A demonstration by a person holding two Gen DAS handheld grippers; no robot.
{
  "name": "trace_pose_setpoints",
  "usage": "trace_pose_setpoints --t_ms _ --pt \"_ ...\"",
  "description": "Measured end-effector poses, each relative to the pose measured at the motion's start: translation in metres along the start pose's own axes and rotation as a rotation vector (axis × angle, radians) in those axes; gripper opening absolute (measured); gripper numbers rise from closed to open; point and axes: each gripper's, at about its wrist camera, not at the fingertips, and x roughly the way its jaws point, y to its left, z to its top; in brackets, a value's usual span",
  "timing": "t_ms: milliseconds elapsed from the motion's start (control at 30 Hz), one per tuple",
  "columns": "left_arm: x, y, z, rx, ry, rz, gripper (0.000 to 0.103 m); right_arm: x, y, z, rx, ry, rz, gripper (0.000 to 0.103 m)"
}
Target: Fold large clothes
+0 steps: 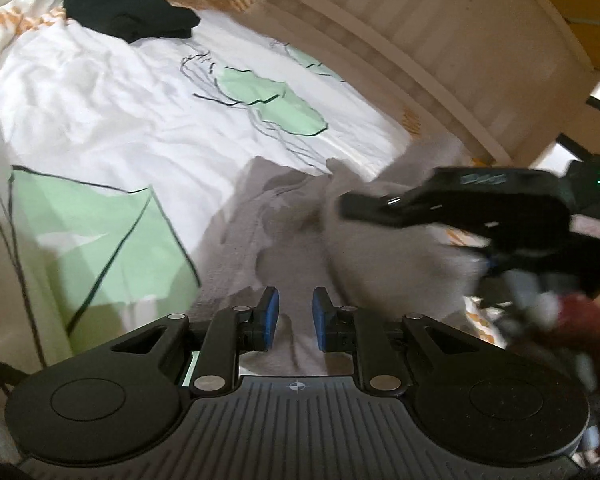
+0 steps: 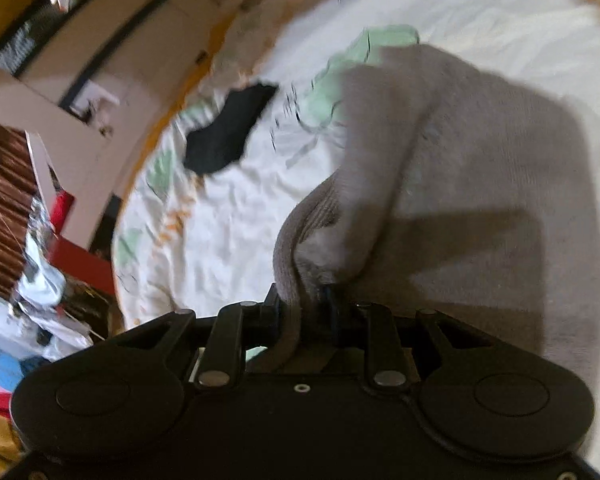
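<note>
The right hand-held gripper (image 2: pixel 306 304) is pinching the grey sweater (image 2: pixel 440 168); the left hand-held gripper (image 1: pixel 296 316) is hanging open at 6 o'clock, holding nothing.

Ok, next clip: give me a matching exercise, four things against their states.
Things:
1. left gripper
2. right gripper
3. grey garment
4. black garment

States:
A. lying apart on the bedsheet
B. open, holding nothing
C. partly lifted, bunched
D. shut on fabric

Pairs: 1-B, 2-D, 3-C, 4-A
</note>
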Motion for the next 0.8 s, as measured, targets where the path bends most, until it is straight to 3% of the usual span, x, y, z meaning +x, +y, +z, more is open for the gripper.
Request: trace_pose_setpoints --t_ms 100,133,233,300,500,567,633,800 --pt "-0.002 0.004 0.000 -0.009 0.007 0.004 0.020 0.022 -0.001 -0.008 -0.003 0.019 -0.029 0.034" --pt "-0.002 0.005 0.000 -0.011 0.009 0.002 0.025 0.028 0.000 -0.010 -0.021 0.021 -0.043 0.035" --pt "-0.004 0.008 0.002 -0.017 0.012 -0.012 0.035 0.029 0.007 -0.012 -0.065 0.015 -0.038 0.048" --pt "-0.006 0.008 0.001 -0.017 0.014 -0.028 0.043 0.020 0.011 -0.009 -0.072 0.005 0.004 0.058" --pt "-0.019 0.004 -0.004 -0.003 0.000 -0.090 0.056 -0.036 0.023 0.001 -0.136 -0.088 0.074 0.063" --pt "-0.020 0.002 -0.005 -0.001 -0.004 -0.112 0.059 -0.055 0.019 0.001 -0.150 -0.125 0.057 0.064" --pt "-0.018 -0.004 -0.004 0.009 -0.001 -0.144 0.069 -0.076 0.010 -0.003 -0.169 -0.160 0.005 0.064" --pt "-0.016 -0.022 -0.003 0.042 -0.027 -0.181 0.072 -0.104 -0.015 -0.018 -0.164 -0.218 -0.096 0.064"
